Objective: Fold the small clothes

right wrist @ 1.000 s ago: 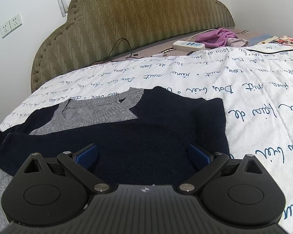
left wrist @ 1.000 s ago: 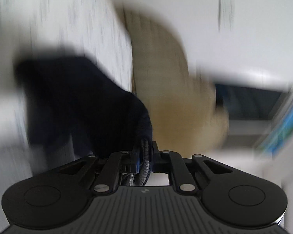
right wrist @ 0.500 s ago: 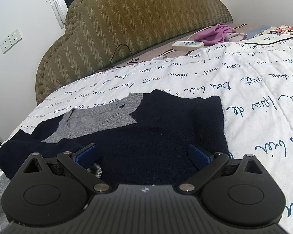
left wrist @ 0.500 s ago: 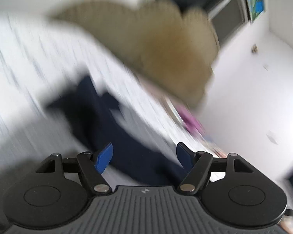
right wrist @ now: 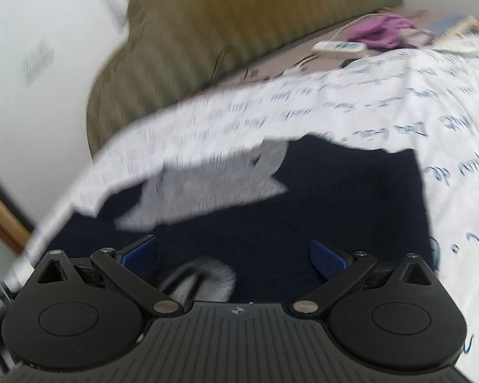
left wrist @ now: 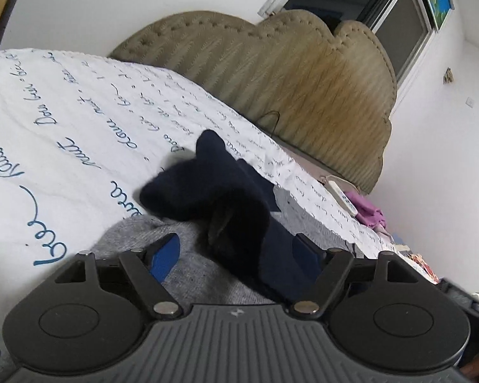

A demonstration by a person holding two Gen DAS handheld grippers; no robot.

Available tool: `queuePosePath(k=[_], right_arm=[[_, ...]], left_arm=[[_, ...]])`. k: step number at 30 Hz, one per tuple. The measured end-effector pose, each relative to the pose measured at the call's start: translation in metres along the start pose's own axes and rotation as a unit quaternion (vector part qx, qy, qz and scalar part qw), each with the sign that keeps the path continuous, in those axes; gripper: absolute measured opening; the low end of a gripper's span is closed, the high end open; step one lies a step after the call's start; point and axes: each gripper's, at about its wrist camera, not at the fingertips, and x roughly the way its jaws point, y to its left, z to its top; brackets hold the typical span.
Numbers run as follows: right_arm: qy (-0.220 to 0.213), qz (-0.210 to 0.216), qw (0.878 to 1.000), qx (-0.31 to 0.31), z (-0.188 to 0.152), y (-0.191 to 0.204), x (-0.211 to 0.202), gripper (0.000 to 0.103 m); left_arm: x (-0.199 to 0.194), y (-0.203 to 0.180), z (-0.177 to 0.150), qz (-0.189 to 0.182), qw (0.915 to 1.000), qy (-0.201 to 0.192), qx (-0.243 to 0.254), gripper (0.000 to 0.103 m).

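Note:
A navy sweater (right wrist: 319, 210) with a grey collar panel (right wrist: 214, 188) lies spread on the white quilt (right wrist: 383, 105). My right gripper (right wrist: 236, 257) hovers over its near edge. Its jaws are opening wide, and only flat fabric shows below them. A grey cuff (right wrist: 207, 282) lies by its left finger. In the left wrist view a bunched navy sleeve (left wrist: 207, 188) rests on grey knit (left wrist: 194, 274). My left gripper (left wrist: 236, 253) is just behind the sleeve, jaws opening. Dark fabric lies between the blue pads (left wrist: 164, 255), which do not press on it.
A padded olive headboard (left wrist: 303, 79) runs along the far side of the bed. A white power strip (right wrist: 338, 46) and a purple cloth (right wrist: 380, 30) lie near it. The quilt (left wrist: 64, 121), printed with blue script, spreads left of the sweater. A window (left wrist: 367, 6) sits above the headboard.
My left gripper went from shut on the dark sleeve to open, and it rolled level. The sleeve now lies on the sweater. The right view shifted slightly, and a grey cuff appeared below it.

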Motion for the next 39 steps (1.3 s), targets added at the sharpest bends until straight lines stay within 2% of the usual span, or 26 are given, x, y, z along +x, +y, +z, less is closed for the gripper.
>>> queuePosePath(k=[2,4,6,7,8,9,10,15,18,21,23,24,27,28,30,32,36,37,39], right_arm=[[0.007,0.004,0.999,-0.041,-0.002,0.016,0.003,0.102],[0.011,0.029,0.998,-0.051,-0.007,0.024,0.003,0.102],[0.029,0.037,0.997,-0.054,-0.011,0.029,0.009,0.100],[0.028,0.035,0.997,-0.059,-0.013,0.031,0.009,0.089],[0.019,0.035,0.997,-0.061,-0.014,0.032,0.006,0.068],[0.014,0.040,0.998,-0.054,-0.013,0.031,0.005,0.047],[0.024,0.045,0.998,-0.040,-0.011,0.029,0.007,0.018],[0.035,0.066,0.997,0.035,-0.009,0.018,0.008,0.018],[-0.014,0.110,0.991,0.080,0.012,0.014,-0.016,0.017],[-0.088,0.141,0.981,0.099,0.048,0.007,-0.059,0.017],[-0.119,0.147,0.975,0.113,0.065,-0.007,-0.082,0.017],[-0.124,0.138,0.976,0.114,0.068,-0.015,-0.090,0.017],[-0.097,0.112,0.980,0.132,0.059,-0.038,-0.091,0.017],[-0.086,0.103,0.982,0.135,0.052,-0.043,-0.088,0.017],[-0.066,0.092,0.984,0.141,0.039,-0.049,-0.079,0.017],[-0.065,0.096,0.983,0.146,0.033,-0.048,-0.079,0.017],[-0.114,0.146,0.975,0.122,0.037,-0.038,-0.112,0.017],[-0.118,0.137,0.977,0.114,0.037,-0.041,-0.115,0.017],[-0.088,0.078,0.986,0.115,0.034,-0.058,-0.102,0.017]], left_arm=[[0.001,0.002,0.004,-0.002,1.0000,0.001,-0.002,0.080],[0.002,0.001,0.006,-0.002,1.0000,0.002,-0.004,0.081],[0.001,0.003,0.004,-0.003,1.0000,0.003,-0.004,0.081],[0.003,0.002,0.005,-0.003,1.0000,0.004,-0.004,0.082],[0.003,0.002,0.004,-0.003,1.0000,0.004,-0.003,0.082],[0.002,0.002,0.004,-0.003,1.0000,0.004,-0.004,0.082],[0.002,0.003,0.004,-0.003,1.0000,0.004,-0.004,0.083],[-0.004,0.002,0.006,-0.011,0.9998,-0.012,-0.007,0.083],[-0.016,-0.001,0.007,-0.024,0.9990,-0.037,0.002,0.085],[-0.011,-0.007,0.003,-0.017,0.9992,-0.022,0.027,0.088],[-0.007,-0.003,0.009,-0.020,0.9997,-0.013,0.001,0.088],[-0.005,0.004,0.015,-0.027,0.9991,-0.012,-0.031,0.088],[0.008,0.028,0.028,-0.028,0.9907,0.012,-0.132,0.088],[0.013,0.032,0.030,-0.026,0.9890,0.018,-0.145,0.088],[0.015,0.029,0.036,-0.019,0.9904,0.016,-0.136,0.088],[0.012,0.030,0.043,-0.022,0.9886,0.011,-0.148,0.088],[0.008,0.037,0.061,-0.016,0.9854,-0.004,-0.170,0.088],[0.013,0.039,0.068,-0.006,0.9857,0.001,-0.169,0.088],[0.030,0.043,0.079,0.022,0.9864,0.026,-0.161,0.088]])
